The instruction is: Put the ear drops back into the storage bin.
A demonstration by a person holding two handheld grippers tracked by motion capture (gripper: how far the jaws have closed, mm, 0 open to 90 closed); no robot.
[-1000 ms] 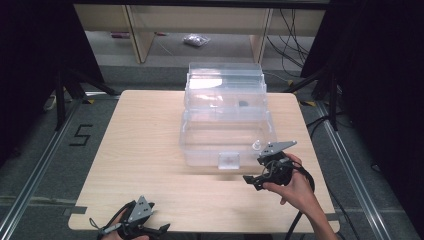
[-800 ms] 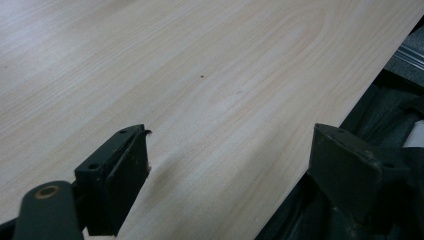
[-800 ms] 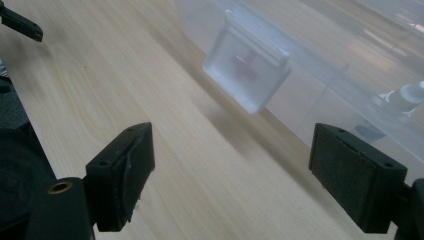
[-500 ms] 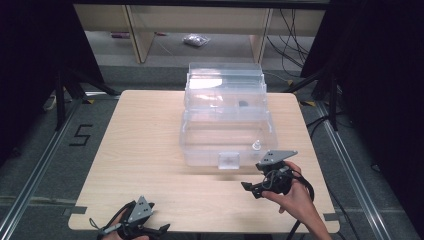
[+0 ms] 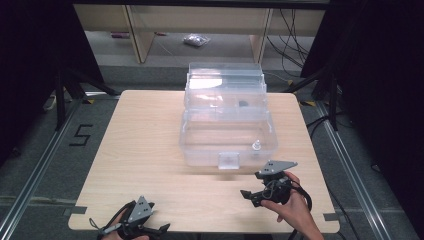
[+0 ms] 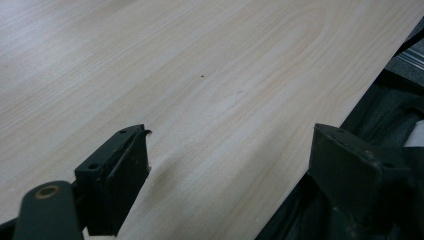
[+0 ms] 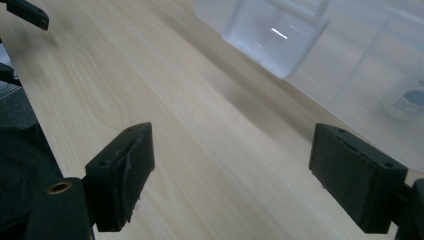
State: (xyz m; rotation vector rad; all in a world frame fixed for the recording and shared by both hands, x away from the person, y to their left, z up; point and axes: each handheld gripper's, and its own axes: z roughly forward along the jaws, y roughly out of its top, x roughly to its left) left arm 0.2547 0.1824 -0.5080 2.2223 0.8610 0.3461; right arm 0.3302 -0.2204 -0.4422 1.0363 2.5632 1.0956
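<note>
Bright overhead light washes the pale table (image 5: 150, 145), glare streaks the clear plastic box (image 5: 227, 115), surroundings fall dark, and close jaws blur.

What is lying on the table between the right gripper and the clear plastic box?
Nothing: in the high view, only bare wood of the table separates the right gripper from the clear plastic box.

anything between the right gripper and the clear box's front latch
Nothing visible. The right gripper, jaws open, sits just in front of the clear plastic box, and only bare table lies between it and the front latch.
</note>
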